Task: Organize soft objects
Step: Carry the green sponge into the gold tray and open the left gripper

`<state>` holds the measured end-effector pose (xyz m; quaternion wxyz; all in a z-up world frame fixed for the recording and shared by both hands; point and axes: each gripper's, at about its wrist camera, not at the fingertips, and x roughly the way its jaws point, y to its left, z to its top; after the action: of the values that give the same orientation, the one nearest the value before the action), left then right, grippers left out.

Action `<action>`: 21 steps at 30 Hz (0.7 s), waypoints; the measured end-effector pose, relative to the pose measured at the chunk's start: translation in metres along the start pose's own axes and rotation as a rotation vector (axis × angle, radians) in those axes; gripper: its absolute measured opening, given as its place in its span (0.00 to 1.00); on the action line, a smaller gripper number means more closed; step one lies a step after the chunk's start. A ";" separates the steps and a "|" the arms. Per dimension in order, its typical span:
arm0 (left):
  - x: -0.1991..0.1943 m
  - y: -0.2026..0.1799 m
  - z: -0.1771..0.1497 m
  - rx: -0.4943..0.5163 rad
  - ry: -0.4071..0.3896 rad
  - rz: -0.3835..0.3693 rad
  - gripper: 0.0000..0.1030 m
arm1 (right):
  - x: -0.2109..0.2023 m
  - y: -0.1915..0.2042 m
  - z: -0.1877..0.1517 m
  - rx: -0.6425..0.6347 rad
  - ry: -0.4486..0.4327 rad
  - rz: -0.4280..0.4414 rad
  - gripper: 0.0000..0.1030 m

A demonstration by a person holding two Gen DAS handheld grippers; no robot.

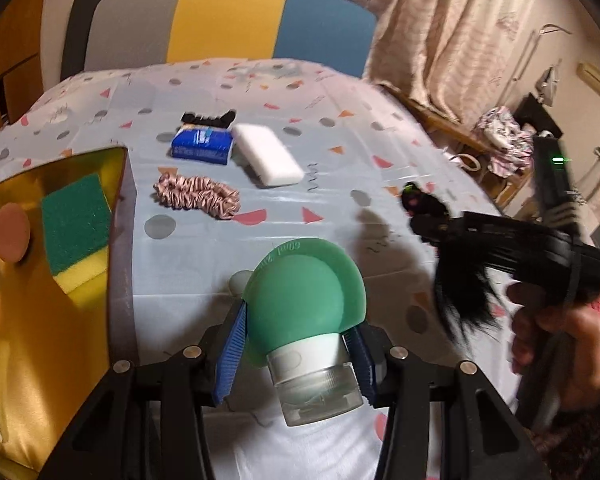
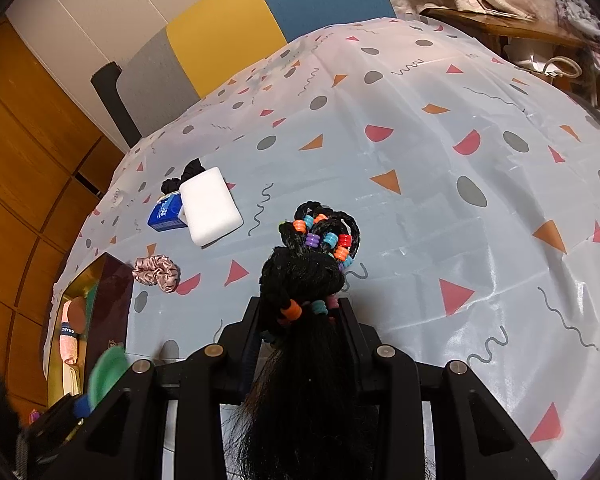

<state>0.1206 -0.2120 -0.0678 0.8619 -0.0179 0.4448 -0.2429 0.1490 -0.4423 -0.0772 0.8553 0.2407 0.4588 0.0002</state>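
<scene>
Green silicone bottle (image 1: 304, 300) pinched in left jaws, beaded black hairpiece (image 2: 304, 280) pinched in right jaws, both raised over tablecloth (image 2: 420, 152)

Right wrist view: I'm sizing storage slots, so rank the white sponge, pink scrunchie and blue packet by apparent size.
1. white sponge, clearly largest.
2. pink scrunchie.
3. blue packet, though the sponge partly covers it, so its place below the scrunchie is unsure.

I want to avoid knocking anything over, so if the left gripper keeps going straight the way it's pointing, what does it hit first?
The left gripper, shut on the green squeeze bottle, points across bare tablecloth. The white sponge block seems first in line; the pink scrunchie lies just left. Depth is uncertain.
</scene>
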 end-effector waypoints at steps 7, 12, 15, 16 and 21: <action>-0.042 0.010 -0.006 0.030 -0.081 -0.007 0.47 | -0.002 0.001 -0.001 -0.005 -0.003 0.005 0.35; -0.064 0.038 -0.005 -0.007 -0.110 0.029 0.47 | -0.003 0.003 -0.002 -0.015 -0.007 0.009 0.35; -0.072 0.063 -0.003 -0.051 -0.116 0.058 0.47 | -0.002 0.006 -0.003 -0.026 -0.009 0.006 0.35; -0.074 0.071 -0.003 -0.064 -0.118 0.072 0.47 | -0.003 0.006 -0.003 -0.030 -0.013 0.005 0.35; -0.076 0.116 -0.002 -0.119 -0.103 0.151 0.47 | -0.005 0.009 -0.003 -0.041 -0.034 0.009 0.35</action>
<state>0.1286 -0.0759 -0.0399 0.8969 -0.0478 0.4136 -0.1491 0.1456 -0.4348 -0.0708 0.8678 0.2249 0.4430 0.0093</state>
